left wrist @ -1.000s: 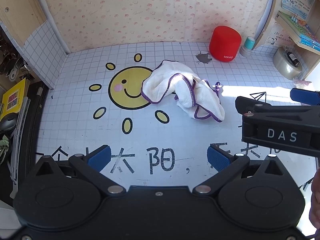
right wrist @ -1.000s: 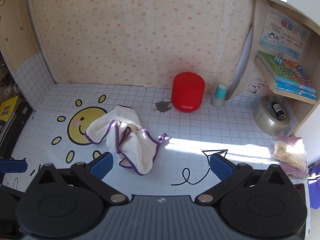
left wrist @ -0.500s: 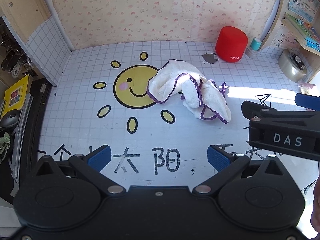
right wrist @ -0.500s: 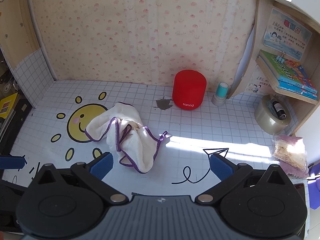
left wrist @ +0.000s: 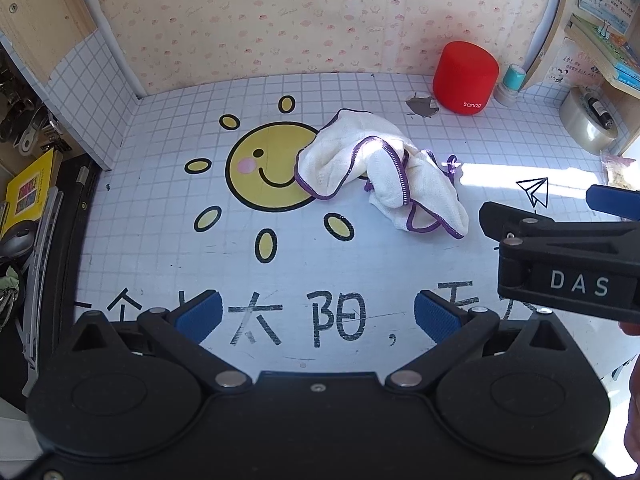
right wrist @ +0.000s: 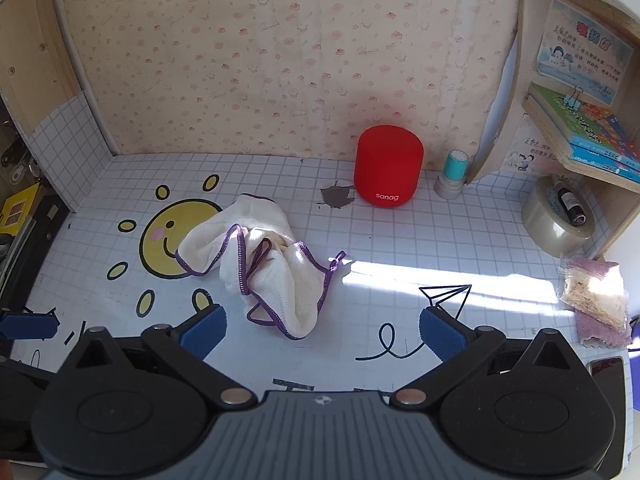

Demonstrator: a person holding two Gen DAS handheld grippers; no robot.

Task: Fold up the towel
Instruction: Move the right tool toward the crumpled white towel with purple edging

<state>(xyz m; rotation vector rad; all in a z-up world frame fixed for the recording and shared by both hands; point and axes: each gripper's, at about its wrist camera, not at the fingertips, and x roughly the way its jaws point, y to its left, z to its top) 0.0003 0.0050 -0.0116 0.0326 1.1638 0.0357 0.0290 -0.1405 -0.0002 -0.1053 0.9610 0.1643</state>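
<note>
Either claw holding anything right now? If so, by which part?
Nothing is held. The left claw and right claw are both open and empty; the crumpled white towel with purple trim lies loose on the tabletop, ahead of both.

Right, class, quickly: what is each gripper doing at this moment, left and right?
Left gripper: open, holding nothing, short of the towel.
Right gripper: open, holding nothing, just in front of the towel.
</note>
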